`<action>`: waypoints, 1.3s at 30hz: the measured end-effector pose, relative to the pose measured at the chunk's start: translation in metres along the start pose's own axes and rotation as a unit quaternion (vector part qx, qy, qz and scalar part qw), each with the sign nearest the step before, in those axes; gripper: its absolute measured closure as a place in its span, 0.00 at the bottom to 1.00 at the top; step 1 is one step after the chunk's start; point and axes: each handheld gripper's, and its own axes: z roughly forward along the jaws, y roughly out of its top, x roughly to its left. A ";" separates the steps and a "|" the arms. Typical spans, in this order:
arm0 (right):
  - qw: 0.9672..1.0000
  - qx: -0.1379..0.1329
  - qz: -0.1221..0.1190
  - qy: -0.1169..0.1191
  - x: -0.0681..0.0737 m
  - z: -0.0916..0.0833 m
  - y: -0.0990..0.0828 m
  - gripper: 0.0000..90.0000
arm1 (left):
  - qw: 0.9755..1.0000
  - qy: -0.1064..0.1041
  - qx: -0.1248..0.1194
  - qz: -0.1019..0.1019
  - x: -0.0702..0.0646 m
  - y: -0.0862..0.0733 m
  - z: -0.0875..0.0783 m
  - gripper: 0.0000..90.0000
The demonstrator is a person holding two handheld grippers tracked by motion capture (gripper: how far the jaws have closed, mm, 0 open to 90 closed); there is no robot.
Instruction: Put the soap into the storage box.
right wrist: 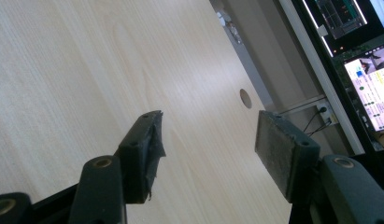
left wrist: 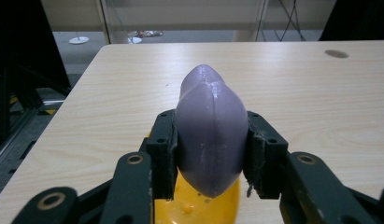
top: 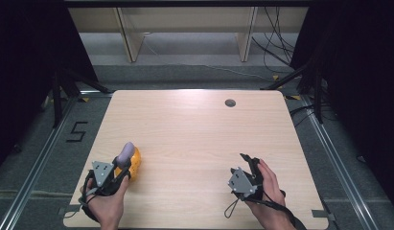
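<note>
**Purple pod-shaped object held in left gripper, near-left of table**

The purple pod-shaped object (left wrist: 211, 135), smooth with a raised seam down its middle, sat clamped between the two pads of the left gripper (left wrist: 211, 154), pads pressed against its flanks. Its narrow end pointed away from the hand. Directly beneath it lay a yellow object (left wrist: 199, 205); from the high view the purple piece (top: 125, 154) rested on or just above this yellow object (top: 133, 165), contact not resolvable. Both sat near the table's (top: 194, 124) front left corner, with the left gripper (top: 119, 168) at them.

The right gripper (top: 246, 165) was held over the front right of the table, tilted. In its own view the right gripper (right wrist: 208, 140) stood wide apart with only bare wood between the pads.

Legible writing: a black "5" (top: 77, 131) marked on the floor left of the table. Monitor text (right wrist: 372, 88) in the right gripper view was too small to read.
</note>
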 end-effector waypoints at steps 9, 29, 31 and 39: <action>1.000 -0.001 0.001 0.001 0.000 0.000 0.000 0.47 | 1.000 0.000 0.029 -0.006 0.004 -0.009 0.018 0.65; 1.000 -0.001 -0.001 0.002 0.000 -0.001 0.000 0.46 | 0.998 -0.014 0.064 -0.011 0.004 -0.003 0.019 0.57; 1.000 -0.001 -0.001 0.002 0.000 -0.001 0.000 0.46 | 0.999 -0.016 0.048 -0.017 0.004 0.001 0.015 0.54; 1.000 -0.001 0.007 0.006 0.000 -0.001 -0.002 0.46 | 0.999 -0.049 0.001 -0.018 -0.004 0.002 -0.006 0.49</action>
